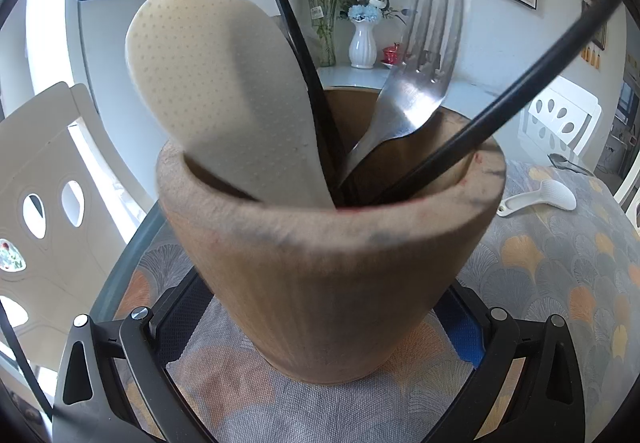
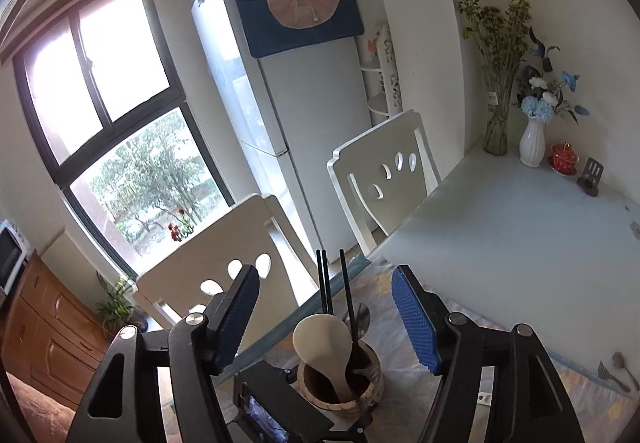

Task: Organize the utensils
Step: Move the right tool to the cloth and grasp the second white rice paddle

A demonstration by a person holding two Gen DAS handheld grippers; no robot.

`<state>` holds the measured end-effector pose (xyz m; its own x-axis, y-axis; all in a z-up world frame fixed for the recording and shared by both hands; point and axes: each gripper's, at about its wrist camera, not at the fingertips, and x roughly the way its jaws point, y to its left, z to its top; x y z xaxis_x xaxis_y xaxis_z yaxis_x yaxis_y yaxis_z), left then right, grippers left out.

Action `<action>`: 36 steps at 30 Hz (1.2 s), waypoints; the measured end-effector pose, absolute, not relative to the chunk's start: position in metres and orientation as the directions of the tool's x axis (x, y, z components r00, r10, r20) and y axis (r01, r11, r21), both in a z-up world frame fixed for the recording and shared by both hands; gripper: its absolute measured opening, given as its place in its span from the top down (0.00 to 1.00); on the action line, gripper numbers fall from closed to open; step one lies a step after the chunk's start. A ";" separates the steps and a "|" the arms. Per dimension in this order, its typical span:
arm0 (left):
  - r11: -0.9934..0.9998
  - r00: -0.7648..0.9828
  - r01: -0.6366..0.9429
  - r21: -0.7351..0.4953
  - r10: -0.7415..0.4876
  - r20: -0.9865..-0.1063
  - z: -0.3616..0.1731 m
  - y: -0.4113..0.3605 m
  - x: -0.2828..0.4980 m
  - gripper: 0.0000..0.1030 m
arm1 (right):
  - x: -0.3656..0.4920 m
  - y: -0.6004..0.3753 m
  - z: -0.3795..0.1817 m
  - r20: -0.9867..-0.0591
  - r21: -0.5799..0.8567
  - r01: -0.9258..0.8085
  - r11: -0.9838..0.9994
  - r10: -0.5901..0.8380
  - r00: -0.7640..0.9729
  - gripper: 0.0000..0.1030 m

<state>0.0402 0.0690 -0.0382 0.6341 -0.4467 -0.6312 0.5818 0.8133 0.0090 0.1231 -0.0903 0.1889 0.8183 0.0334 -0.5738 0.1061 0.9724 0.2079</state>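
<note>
A wooden utensil cup (image 1: pixel 328 263) stands on the patterned tablecloth, between my left gripper's (image 1: pixel 320 343) fingers, which close on its base. It holds a cream rice paddle (image 1: pixel 216 99), a steel fork (image 1: pixel 404 103) and black chopsticks (image 1: pixel 512 95). In the right wrist view the same cup (image 2: pixel 340 383) sits below my right gripper (image 2: pixel 326 319), which is open and empty, raised above it. A white rice paddle (image 1: pixel 548 199) and a spoon (image 1: pixel 564 163) lie on the table at the right. A small fork and spoon (image 2: pixel 616 371) lie at the table's right edge.
White chairs (image 2: pixel 384 179) stand along the far side of the table. Vases with flowers (image 2: pixel 532 139), a red jar (image 2: pixel 564 159) and a small stand (image 2: pixel 590 179) sit at the far corner by the wall. A fridge (image 2: pixel 296 115) stands behind.
</note>
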 end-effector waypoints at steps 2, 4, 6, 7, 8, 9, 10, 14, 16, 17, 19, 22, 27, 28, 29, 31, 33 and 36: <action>0.812 0.632 0.583 0.008 -0.447 -0.633 -0.039 0.068 0.041 0.01 | 0.121 -0.096 0.192 -0.566 0.222 0.123 0.967 0.026 0.824 0.35; 0.812 0.632 0.583 0.008 -0.447 -0.633 -0.039 0.066 0.041 0.01 | 0.118 -0.103 0.192 -0.562 0.246 0.137 0.959 0.026 0.827 0.35; 0.812 0.632 0.583 0.009 -0.447 -0.633 -0.039 0.066 0.041 0.01 | 0.115 -0.112 0.191 -0.560 0.270 0.161 0.949 0.018 0.828 0.35; 0.812 0.632 0.583 0.008 -0.447 -0.633 -0.039 0.066 0.042 0.01 | 0.112 -0.120 0.190 -0.559 0.286 0.183 0.941 0.009 0.829 0.34; 0.812 0.631 0.584 0.008 -0.448 -0.633 -0.039 0.066 0.042 0.01 | 0.110 -0.128 0.188 -0.558 0.305 0.205 0.930 0.000 0.830 0.34; 0.812 0.631 0.584 0.008 -0.448 -0.633 -0.039 0.066 0.042 0.01 | 0.105 -0.140 0.185 -0.558 0.337 0.243 0.910 -0.015 0.830 0.33; 0.812 0.631 0.584 0.008 -0.447 -0.633 -0.039 0.066 0.042 0.01 | 0.102 -0.149 0.181 -0.560 0.362 0.274 0.891 -0.027 0.828 0.32; 0.812 0.627 0.584 0.008 -0.445 -0.639 -0.039 0.065 0.043 0.01 | 0.085 -0.206 0.139 -0.645 0.484 0.487 0.727 -0.080 0.760 0.26; 0.812 0.625 0.584 0.006 -0.444 -0.642 -0.040 0.063 0.045 0.01 | 0.073 -0.238 0.100 -0.721 0.530 0.611 0.589 -0.067 0.690 0.26; 0.812 0.624 0.584 0.006 -0.444 -0.643 -0.040 0.062 0.046 0.01 | 0.065 -0.254 0.078 -0.764 0.533 0.679 0.505 -0.056 0.642 0.26; 0.811 0.622 0.585 0.005 -0.444 -0.645 -0.041 0.061 0.046 0.01 | 0.047 -0.281 0.039 -0.808 0.544 0.758 0.359 -0.019 0.589 0.26; 0.811 0.617 0.585 0.003 -0.442 -0.651 -0.043 0.061 0.051 0.01 | 0.016 -0.312 -0.019 -0.843 0.537 0.834 0.122 0.051 0.535 0.26; 0.811 0.613 0.586 0.003 -0.440 -0.656 -0.043 0.059 0.055 0.01 | -0.004 -0.344 -0.061 -0.899 0.438 0.899 0.018 0.038 0.437 0.26; 0.810 0.611 0.586 0.003 -0.440 -0.658 -0.044 0.059 0.056 0.01 | -0.003 -0.347 -0.065 -0.903 0.429 0.903 0.012 0.041 0.428 0.26; 0.810 0.610 0.586 0.003 -0.439 -0.659 -0.044 0.059 0.057 0.01 | 0.001 -0.349 -0.068 -0.906 0.422 0.907 0.005 0.046 0.421 0.26; 0.810 0.610 0.586 0.004 -0.438 -0.661 -0.044 0.058 0.058 0.01 | 0.012 -0.353 -0.075 -0.913 0.407 0.913 0.011 0.046 0.406 0.26; 0.810 0.607 0.586 0.003 -0.437 -0.664 -0.043 0.057 0.059 0.01 | 0.029 -0.355 -0.080 -0.933 0.361 0.931 0.055 0.036 0.359 0.26; 0.810 0.608 0.586 0.004 -0.437 -0.663 -0.042 0.056 0.060 0.01 | 0.060 -0.348 -0.082 -0.977 0.202 0.966 0.159 -0.033 0.210 0.14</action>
<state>0.0601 0.0560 -0.0424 0.6078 -0.4365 -0.6634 0.5864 0.8100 0.0042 0.0596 -0.3484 -0.0821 0.2096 -0.0334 -0.9772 0.9664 0.1591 0.2018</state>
